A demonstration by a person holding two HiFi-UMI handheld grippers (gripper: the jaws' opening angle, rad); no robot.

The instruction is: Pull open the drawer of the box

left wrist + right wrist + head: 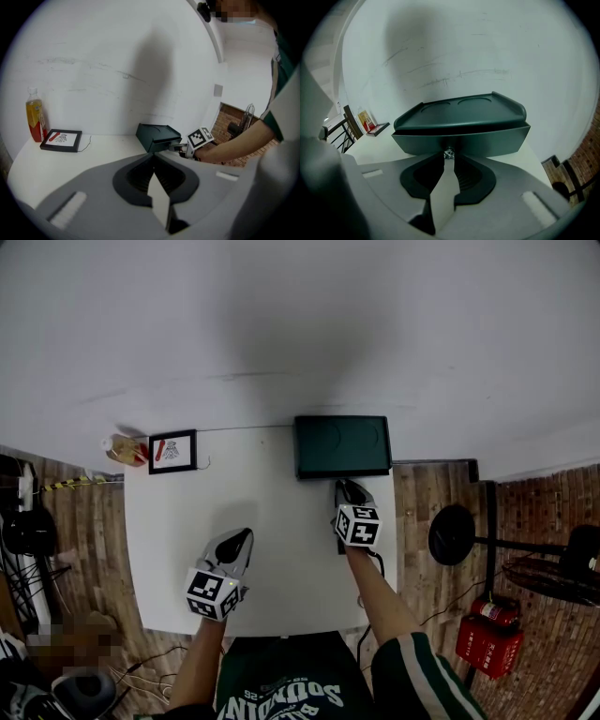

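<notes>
While the left tongs [154,164] hang over the near part of the white surface [272,521], pressed together with nothing between them and well apart from the work, the right tongs [448,160] reach further in and pinch the small shiny knob [449,153] at their very tips. That knob sits in the middle of the drawer [487,140], whose front looks level with the body, so I judge it shut or barely started. The dark green box [342,444] that houses it stands at the far edge of the surface against the wall [300,324], just right of centre. Off to the left along that same back edge lie a picture frame [173,451] and, beside it, a bottle [124,448], both well clear. Only the tips hold the knob, which is small and smooth, so a sharp tug could let it slip free. Nothing braces the box, so if the drawer runs stiffly the whole box may slide toward the person instead of opening. A pull angled sideways or upward could also bind the drawer or tip the box forward.
</notes>
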